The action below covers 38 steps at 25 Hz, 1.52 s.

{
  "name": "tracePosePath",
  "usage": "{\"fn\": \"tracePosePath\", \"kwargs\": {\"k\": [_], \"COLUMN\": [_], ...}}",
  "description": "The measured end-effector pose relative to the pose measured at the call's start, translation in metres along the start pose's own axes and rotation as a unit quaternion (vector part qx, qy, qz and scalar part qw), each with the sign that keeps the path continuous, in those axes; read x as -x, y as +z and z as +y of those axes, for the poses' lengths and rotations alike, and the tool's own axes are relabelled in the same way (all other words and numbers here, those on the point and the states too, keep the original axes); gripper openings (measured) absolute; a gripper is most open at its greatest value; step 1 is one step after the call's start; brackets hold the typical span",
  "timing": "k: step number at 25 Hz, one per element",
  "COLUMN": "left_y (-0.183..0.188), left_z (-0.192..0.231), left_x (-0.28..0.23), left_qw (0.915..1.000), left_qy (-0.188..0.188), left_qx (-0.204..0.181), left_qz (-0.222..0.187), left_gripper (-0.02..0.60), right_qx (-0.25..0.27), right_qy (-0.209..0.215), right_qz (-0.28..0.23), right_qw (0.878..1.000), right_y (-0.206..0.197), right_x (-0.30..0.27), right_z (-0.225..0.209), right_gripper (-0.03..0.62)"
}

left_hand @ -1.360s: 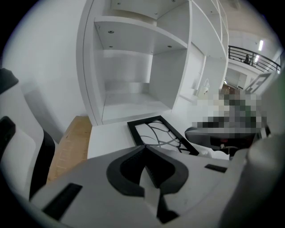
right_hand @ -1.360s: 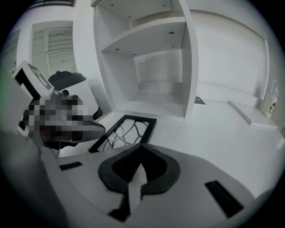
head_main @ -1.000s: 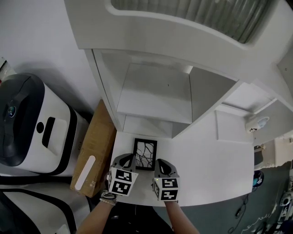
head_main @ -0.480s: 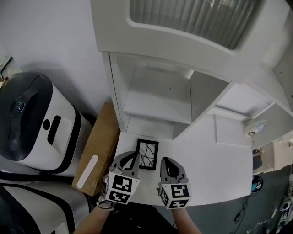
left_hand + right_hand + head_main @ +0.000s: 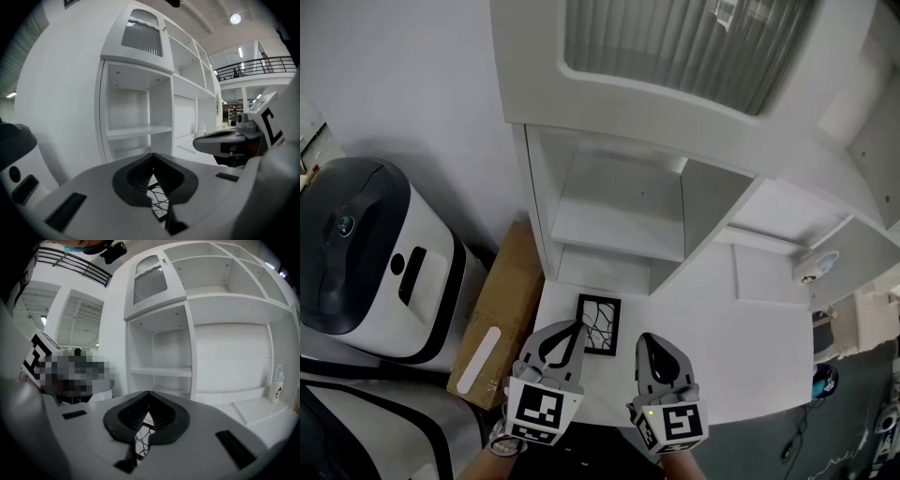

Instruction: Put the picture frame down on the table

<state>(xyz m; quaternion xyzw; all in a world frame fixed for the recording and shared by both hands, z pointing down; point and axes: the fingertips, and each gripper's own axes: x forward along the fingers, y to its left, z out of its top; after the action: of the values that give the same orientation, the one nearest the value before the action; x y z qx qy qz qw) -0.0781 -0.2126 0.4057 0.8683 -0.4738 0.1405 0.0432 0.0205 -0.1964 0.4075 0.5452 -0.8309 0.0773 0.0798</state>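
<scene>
The picture frame [image 5: 598,324], black-edged with a branching line pattern, lies flat on the white table [image 5: 750,347] near its left end, in front of the shelf unit. My left gripper [image 5: 574,326] hovers just to its near left, jaws shut with nothing in them. My right gripper [image 5: 645,339] is to the frame's near right, also shut and empty. In the left gripper view the frame [image 5: 159,202] shows through the gap below the closed left gripper [image 5: 152,155]. In the right gripper view the frame [image 5: 140,439] shows below the closed right gripper [image 5: 148,393].
A white shelf unit [image 5: 623,202] with open compartments rises behind the table. A cardboard box [image 5: 499,309] leans at the table's left side, beside a white and black appliance [image 5: 366,258]. A small bottle [image 5: 815,265] stands at the far right.
Both grippers have drawn back toward me from the frame and lie lower in the head view. The frame has stayed flat on the table.
</scene>
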Motion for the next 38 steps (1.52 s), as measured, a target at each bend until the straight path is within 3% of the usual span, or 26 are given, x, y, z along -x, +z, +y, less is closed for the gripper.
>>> {"fn": "tracePosePath", "kwargs": {"k": [11, 38], "left_y": [0.033, 0.035], "left_z": [-0.007, -0.013], "left_x": [0.024, 0.033], "left_qw": [0.9986, 0.9989], "left_qy": [0.001, -0.002], "left_qx": [-0.025, -0.009], "left_qz": [-0.046, -0.046], "left_gripper": [0.002, 0.002], "right_qx": [0.012, 0.018], "right_qy": [0.002, 0.017], "right_qz": [-0.036, -0.036], "right_qw": [0.999, 0.999], "right_y": [0.033, 0.036], "right_x": [0.018, 0.023], "right_z": [0.008, 0.024], "right_gripper": [0.002, 0.002]}}
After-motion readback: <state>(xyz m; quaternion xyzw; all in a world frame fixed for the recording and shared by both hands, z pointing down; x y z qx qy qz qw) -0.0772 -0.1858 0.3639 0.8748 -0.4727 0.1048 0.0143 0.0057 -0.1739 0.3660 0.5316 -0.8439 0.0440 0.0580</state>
